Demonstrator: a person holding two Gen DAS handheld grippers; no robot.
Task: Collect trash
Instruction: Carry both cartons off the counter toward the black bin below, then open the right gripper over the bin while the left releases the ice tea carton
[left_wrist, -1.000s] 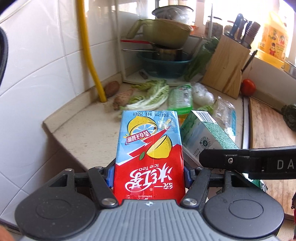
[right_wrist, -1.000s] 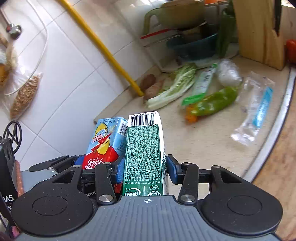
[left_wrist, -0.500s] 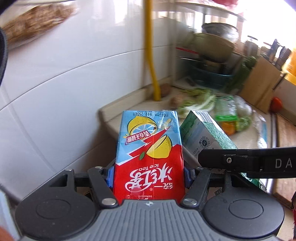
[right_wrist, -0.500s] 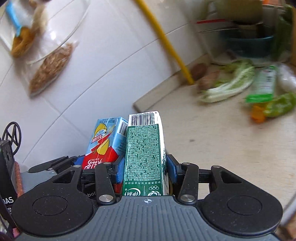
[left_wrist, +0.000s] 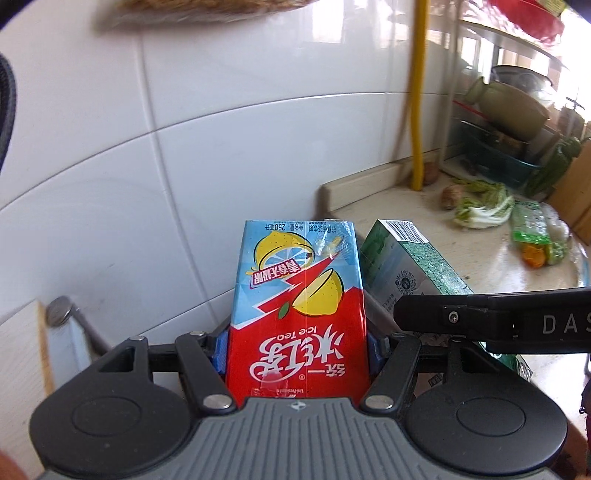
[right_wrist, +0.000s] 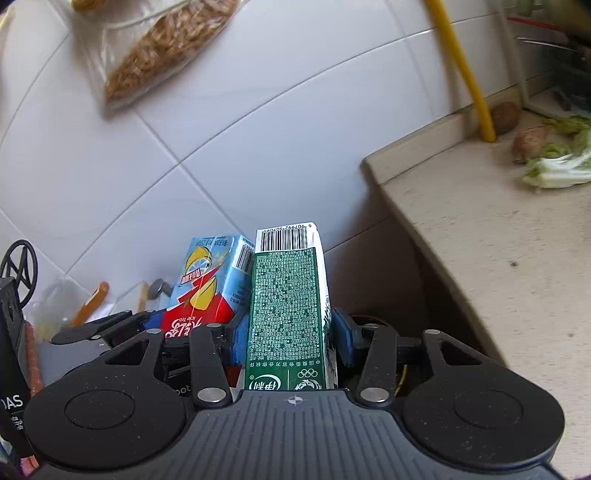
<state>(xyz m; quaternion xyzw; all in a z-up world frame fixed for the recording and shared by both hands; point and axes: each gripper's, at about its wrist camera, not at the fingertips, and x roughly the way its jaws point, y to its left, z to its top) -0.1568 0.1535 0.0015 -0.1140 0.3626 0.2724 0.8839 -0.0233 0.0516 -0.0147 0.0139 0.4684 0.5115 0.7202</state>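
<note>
The counter (right_wrist: 498, 258) with its greens (left_wrist: 480, 210) has slid off to the right and white wall tile (left_wrist: 184, 147) now fills both views; the left gripper (left_wrist: 297, 343) stays clamped on the ice tea carton (left_wrist: 297, 306), the right gripper (right_wrist: 288, 339) on the green carton (right_wrist: 286, 310); both pieces look bound for a bin not in view.

A wall of large white tiles (left_wrist: 207, 155) is seen across the left of the frame. At the right, a beige countertop (right_wrist: 498, 236) is shown, and strong daylight is admitted through a window (left_wrist: 476, 48) at the upper right.
</note>
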